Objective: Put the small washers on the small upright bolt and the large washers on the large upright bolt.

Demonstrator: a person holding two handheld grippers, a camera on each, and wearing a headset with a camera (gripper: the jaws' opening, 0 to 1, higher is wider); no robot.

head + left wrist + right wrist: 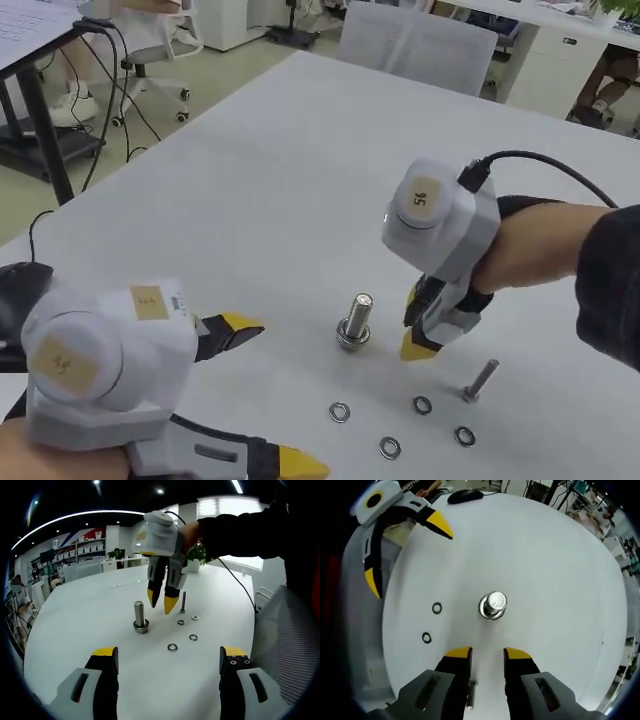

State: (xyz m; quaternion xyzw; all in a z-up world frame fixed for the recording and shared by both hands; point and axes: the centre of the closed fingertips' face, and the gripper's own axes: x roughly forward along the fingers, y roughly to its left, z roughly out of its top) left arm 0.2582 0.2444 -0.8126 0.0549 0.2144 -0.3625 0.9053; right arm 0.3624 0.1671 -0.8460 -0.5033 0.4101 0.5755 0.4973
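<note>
Closest to the headset was the left gripper (272, 392), its jaws spread wide and empty, low over the near part of the table (250, 180). The right gripper (415, 322) pointed down, its jaws a little apart with nothing between them, just beside the large bolt (357, 318). This bolt stood upright with a ring already at its foot. Four loose washers (339, 411) lay flat on the person's side of both bolts, between the two grippers. The small bolt (481, 379) stood near them, to the right. By my judgement the right gripper was nearer to the washers, and it would have to come back toward the person and go down from above.
</note>
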